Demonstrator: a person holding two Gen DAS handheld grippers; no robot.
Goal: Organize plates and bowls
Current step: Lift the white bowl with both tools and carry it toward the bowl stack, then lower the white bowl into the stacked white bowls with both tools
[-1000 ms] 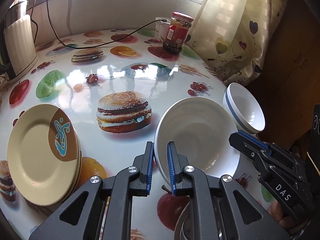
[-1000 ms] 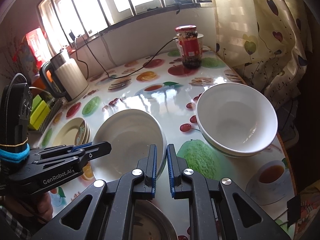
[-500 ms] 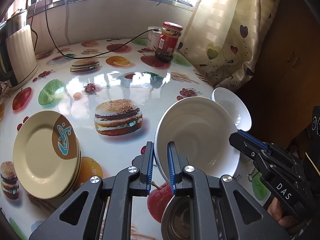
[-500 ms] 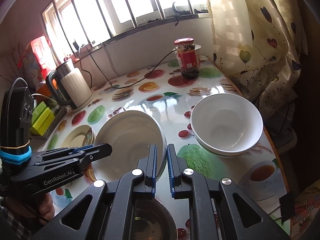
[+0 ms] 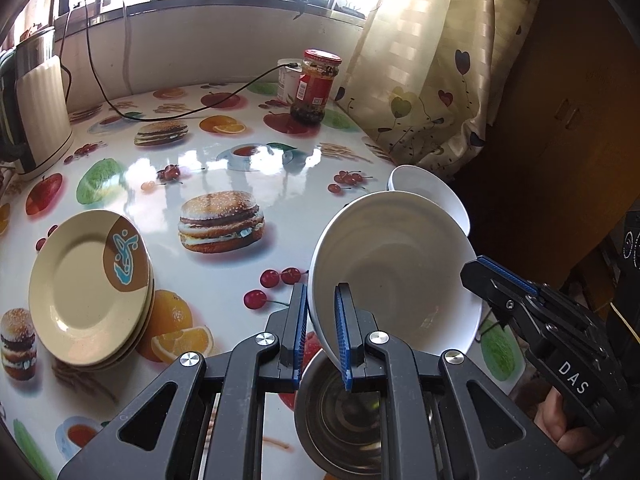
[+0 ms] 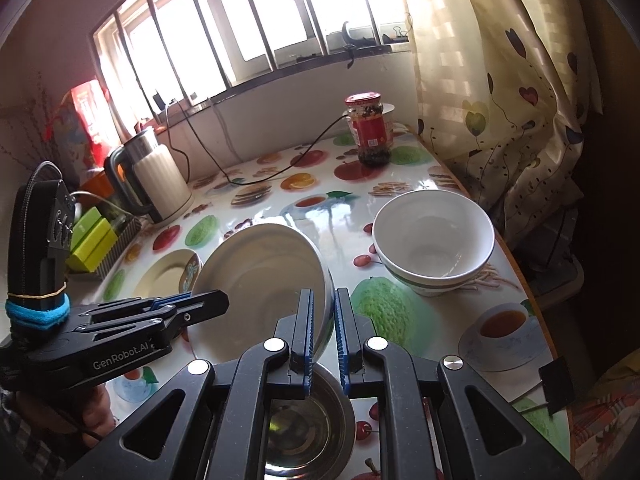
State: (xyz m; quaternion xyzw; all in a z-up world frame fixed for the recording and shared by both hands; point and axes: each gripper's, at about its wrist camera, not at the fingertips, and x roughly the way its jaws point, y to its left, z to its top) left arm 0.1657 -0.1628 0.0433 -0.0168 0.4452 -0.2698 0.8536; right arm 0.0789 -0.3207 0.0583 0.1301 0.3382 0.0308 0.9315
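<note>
A large white bowl [image 5: 400, 272] hangs tilted above the table, held by both grippers. My left gripper [image 5: 322, 320] is shut on its left rim, and in the right wrist view that gripper [image 6: 216, 302] comes in from the left. On the opposite rim of the bowl [image 6: 256, 276] my right gripper [image 6: 324, 320] is shut, and it shows at the right in the left wrist view [image 5: 492, 280]. Right below the held bowl sits a steel bowl [image 5: 340, 412] [image 6: 304, 420]. Stacked white bowls [image 6: 434, 240] stand at the right edge. A stack of cream plates [image 5: 88, 284] lies to the left.
A red-lidded jar [image 6: 368, 128] and a white cup stand at the back by the curtain [image 6: 500, 100]. A kettle [image 6: 156, 176] with its cable is at the back left, with green boxes [image 6: 94, 240] beside it. The table's right edge [image 6: 520, 280] runs close to the stacked bowls.
Both grippers have risen and drawn back with the white bowl between them. The steel bowl underneath has come into fuller view. The stacked bowls and plates have stayed put.
</note>
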